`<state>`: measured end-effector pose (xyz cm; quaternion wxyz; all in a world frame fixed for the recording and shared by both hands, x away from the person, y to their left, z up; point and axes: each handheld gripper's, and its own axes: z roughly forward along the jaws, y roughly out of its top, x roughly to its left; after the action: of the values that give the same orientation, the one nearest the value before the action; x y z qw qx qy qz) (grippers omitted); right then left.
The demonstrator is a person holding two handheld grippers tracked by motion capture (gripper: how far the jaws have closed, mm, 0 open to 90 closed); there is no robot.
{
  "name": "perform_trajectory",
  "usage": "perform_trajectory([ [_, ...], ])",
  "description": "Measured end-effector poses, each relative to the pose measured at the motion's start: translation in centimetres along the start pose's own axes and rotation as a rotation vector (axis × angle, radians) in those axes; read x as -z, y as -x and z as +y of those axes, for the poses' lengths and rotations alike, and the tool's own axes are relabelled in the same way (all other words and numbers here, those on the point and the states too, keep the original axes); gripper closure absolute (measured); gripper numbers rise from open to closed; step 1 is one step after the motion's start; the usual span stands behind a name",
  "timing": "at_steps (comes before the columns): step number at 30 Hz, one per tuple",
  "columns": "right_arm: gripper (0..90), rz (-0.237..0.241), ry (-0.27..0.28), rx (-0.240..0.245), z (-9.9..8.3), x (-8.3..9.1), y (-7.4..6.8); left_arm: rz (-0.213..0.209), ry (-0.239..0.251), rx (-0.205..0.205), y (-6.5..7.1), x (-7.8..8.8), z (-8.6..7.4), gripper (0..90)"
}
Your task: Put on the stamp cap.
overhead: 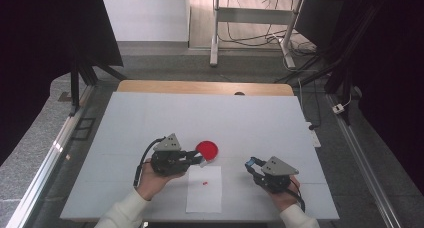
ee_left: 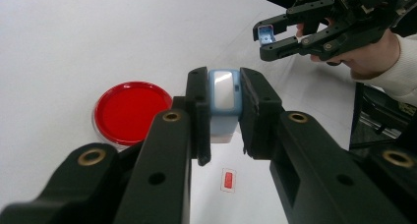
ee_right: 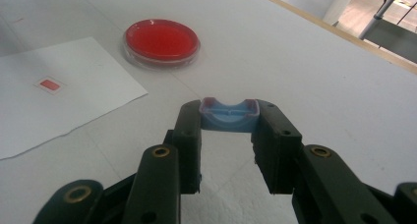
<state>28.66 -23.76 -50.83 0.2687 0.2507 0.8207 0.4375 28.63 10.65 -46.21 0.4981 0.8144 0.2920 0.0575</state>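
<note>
I found no brand, label or readable writing on anything; the nearest thing to a mark was one small red rectangle (ee_left: 228,179) printed on the single sheet of white paper (overhead: 205,194), and it carried no letters I could make out.

My left gripper (ee_left: 223,117) was clamped on one pale blue stamp body (ee_left: 223,100), a blocky piece with a shiny grey face turned toward my camera, held upright between my two jaws near their tips. Below and just beyond those jaws lay the paper with the red rectangle, slightly to the right of the stamp. To the left of my left jaws, near but apart from them, sat one round clear dish of red ink (ee_left: 130,110) on the table (overhead: 260,123).

My right gripper (ee_right: 228,120) was closed on one pale blue cap (ee_right: 229,114), a shallow open tray with a curved hollow, pinched at the very tips of my jaws and held above the table. From those jaws the red dish (ee_right: 161,40) lay ahead and to the left, well apart, and the paper lay farther left.

In the high view the left gripper (overhead: 197,159) pointed toward the dish, its tips just beside the rim, while the right gripper (overhead: 251,164) was well off to the side of the paper.

The count: one stamp body, one cap, one dish, one sheet, one printed red mark, two grippers.
</note>
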Motion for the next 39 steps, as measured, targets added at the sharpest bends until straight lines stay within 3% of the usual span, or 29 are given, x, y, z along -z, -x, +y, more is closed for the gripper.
perform_trajectory([
  [39,64.9,0.071,0.025,-0.003,1.7,-2.5,-2.9,-0.021,-0.018,-0.006,0.4,-0.8,0.0,75.1],
])
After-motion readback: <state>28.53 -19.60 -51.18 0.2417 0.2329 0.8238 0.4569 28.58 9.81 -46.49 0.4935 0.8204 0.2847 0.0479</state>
